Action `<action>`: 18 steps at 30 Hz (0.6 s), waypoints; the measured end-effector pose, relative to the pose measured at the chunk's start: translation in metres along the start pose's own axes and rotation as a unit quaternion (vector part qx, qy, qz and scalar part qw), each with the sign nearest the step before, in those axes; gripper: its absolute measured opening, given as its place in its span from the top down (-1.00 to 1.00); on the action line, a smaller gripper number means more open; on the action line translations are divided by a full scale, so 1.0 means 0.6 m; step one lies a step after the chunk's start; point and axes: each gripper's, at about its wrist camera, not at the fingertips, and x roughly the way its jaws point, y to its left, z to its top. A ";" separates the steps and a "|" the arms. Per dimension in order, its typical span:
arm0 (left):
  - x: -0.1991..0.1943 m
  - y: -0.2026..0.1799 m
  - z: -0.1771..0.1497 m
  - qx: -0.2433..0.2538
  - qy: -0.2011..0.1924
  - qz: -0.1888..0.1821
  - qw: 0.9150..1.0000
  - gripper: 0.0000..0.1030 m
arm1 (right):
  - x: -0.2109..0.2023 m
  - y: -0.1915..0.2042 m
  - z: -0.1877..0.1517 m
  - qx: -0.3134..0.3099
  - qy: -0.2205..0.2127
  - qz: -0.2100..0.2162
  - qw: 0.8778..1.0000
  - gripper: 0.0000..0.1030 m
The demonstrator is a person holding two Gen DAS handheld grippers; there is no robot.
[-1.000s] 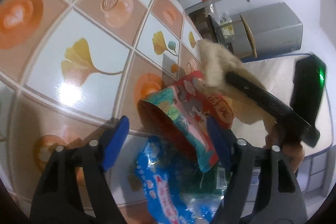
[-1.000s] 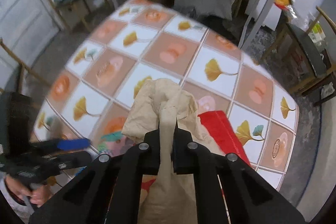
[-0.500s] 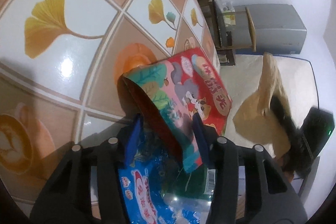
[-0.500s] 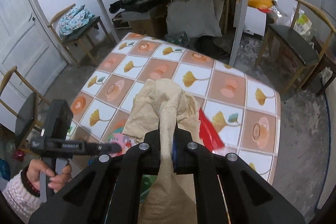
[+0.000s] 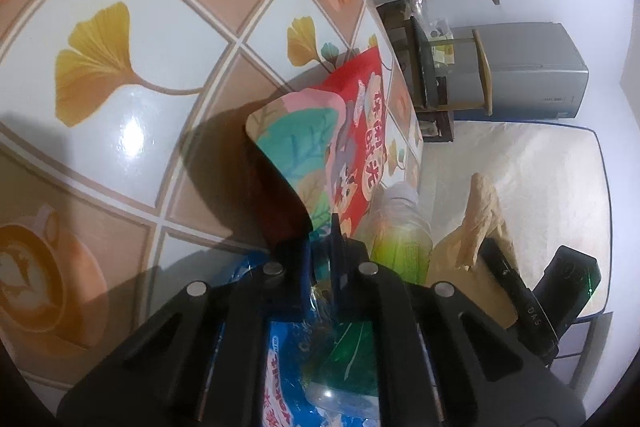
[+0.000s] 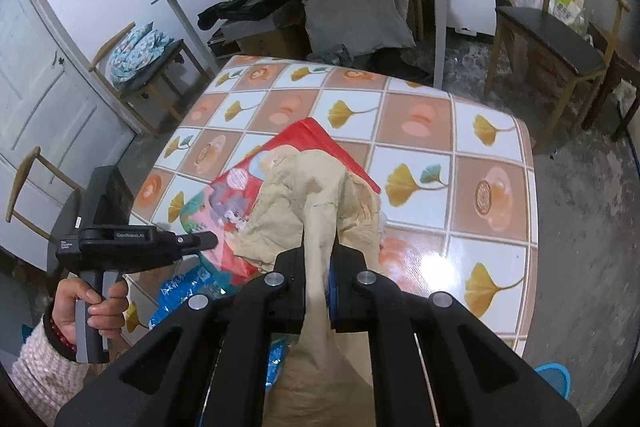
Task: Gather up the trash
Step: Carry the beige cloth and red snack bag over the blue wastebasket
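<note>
Fingers of the left gripper (image 5: 320, 247) are pinched together on the lower edge of a red snack bag (image 5: 344, 147) in the left wrist view, and the bag stands up off the table (image 5: 132, 115) near its right edge. Under the gripper, at the table's near edge, lie a blue wrapper (image 5: 280, 367) and a green-labelled plastic bottle (image 5: 400, 235), touching each other and the bag's foot. Beyond the right edge the floor is open, where the right gripper (image 5: 496, 259) holds a tan paper bag (image 5: 476, 227) off the table. Bare tabletop spreads to the left and far side. From the right wrist view, the right gripper (image 6: 318, 283) is clamped narrowly on a gathered fold of the paper bag (image 6: 316, 195), which hangs crumpled in front of the snack bag (image 6: 256, 183); whether anything is inside cannot be told. The left gripper (image 6: 208, 239) reaches in from the table's left edge, its tips at the snack bag, with the blue wrapper (image 6: 180, 291) just below at the near-left corner. Far and right parts of the table (image 6: 492, 187) lie bare, with chairs (image 6: 548, 39) standing well apart past the far corners.
</note>
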 end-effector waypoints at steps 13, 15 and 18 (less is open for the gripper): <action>-0.086 -0.067 -0.013 0.058 -0.082 -0.020 0.995 1.00 | -0.049 -0.018 -0.009 0.011 -0.038 0.012 0.999 0.88; -0.107 -0.083 -0.019 0.070 -0.099 -0.022 0.992 1.00 | -0.062 -0.018 -0.014 0.009 -0.045 0.015 0.999 0.88; -0.134 -0.111 -0.029 0.088 -0.123 -0.025 0.988 1.00 | -0.084 -0.016 -0.020 0.005 -0.055 0.016 0.998 0.88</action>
